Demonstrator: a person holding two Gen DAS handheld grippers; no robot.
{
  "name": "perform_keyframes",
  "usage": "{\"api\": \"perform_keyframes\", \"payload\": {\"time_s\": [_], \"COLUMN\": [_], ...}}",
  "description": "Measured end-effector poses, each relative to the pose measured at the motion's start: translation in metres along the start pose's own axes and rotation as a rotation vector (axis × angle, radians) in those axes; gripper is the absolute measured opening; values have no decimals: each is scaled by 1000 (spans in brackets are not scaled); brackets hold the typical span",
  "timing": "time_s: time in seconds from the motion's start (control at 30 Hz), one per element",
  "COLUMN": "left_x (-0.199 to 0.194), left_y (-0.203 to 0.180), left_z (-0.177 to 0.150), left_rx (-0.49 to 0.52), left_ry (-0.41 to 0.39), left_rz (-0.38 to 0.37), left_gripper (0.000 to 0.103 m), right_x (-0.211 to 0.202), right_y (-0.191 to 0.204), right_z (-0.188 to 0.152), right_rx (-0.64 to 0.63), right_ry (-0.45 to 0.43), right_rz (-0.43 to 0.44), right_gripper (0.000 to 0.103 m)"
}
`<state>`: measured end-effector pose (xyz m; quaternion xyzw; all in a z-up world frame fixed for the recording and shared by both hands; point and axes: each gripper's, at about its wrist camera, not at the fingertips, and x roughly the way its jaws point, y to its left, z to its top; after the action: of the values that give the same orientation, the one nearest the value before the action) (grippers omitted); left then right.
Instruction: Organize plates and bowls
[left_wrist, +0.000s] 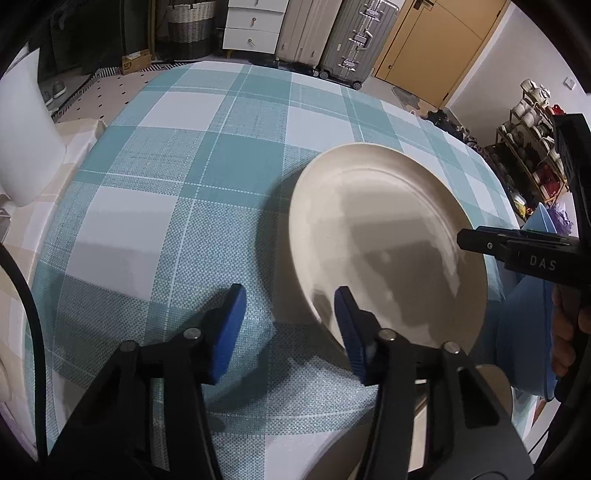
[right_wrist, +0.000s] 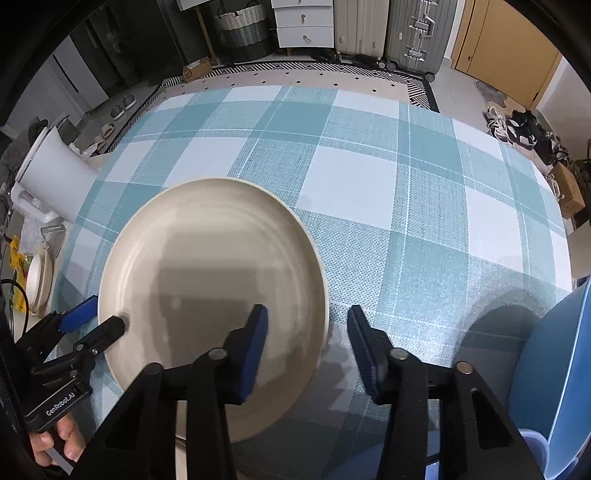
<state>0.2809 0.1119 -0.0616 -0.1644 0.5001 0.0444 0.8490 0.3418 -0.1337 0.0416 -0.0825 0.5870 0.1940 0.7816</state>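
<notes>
Both tools (left_wrist: 290, 325) (right_wrist: 306, 343) straddle the flat-lying plate's (right_wrist: 207, 258) rim.

Landmark: cream plate (right_wrist: 207, 258) on the checked tablecloth (right_wrist: 369, 192). Beyond the plate and to its right, wide bare cloth, open for passage to the far table edge. Left of the plate, blocked by a white jug (right_wrist: 51, 181) and stacked dishes (right_wrist: 37, 277) at the table's side. Right and near of the plate, blocked by a blue plate (right_wrist: 554, 369). Straddling the plate's left rim, left gripper (left_wrist: 290, 325); straddling its right rim, right gripper (right_wrist: 306, 343).
</notes>
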Motion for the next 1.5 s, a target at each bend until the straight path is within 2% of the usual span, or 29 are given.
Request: {"api": "perform_keyframes", "payload": {"time_s": [0.2,0.3,0.73,1.1,1.5], "left_x": [1,0,-6,-29,-65], "left_y": [-4,-9,-15,-15,-15], "left_z": [-1,-2,-4,-2,-10], "left_rx": [3,21,41,38,29], "left_ry": [15,16,-12,-54,-106], "left_rz": [-57,-62,-21,-14,-7], "left_gripper": [22,16,16,16,16], "right_x": [3,3,-2,-18,-52], "right_y": [2,4,7,11,24], "right_z": [-1,-2,-6,-10,-22], "right_rx": [-22,-29,-41,-50,-78], "right_ry": [6,4,-24,-61,-145], "right_rz": [-17,-27,-44,-30,-14], "right_gripper": [27,24,21,21,21]}}
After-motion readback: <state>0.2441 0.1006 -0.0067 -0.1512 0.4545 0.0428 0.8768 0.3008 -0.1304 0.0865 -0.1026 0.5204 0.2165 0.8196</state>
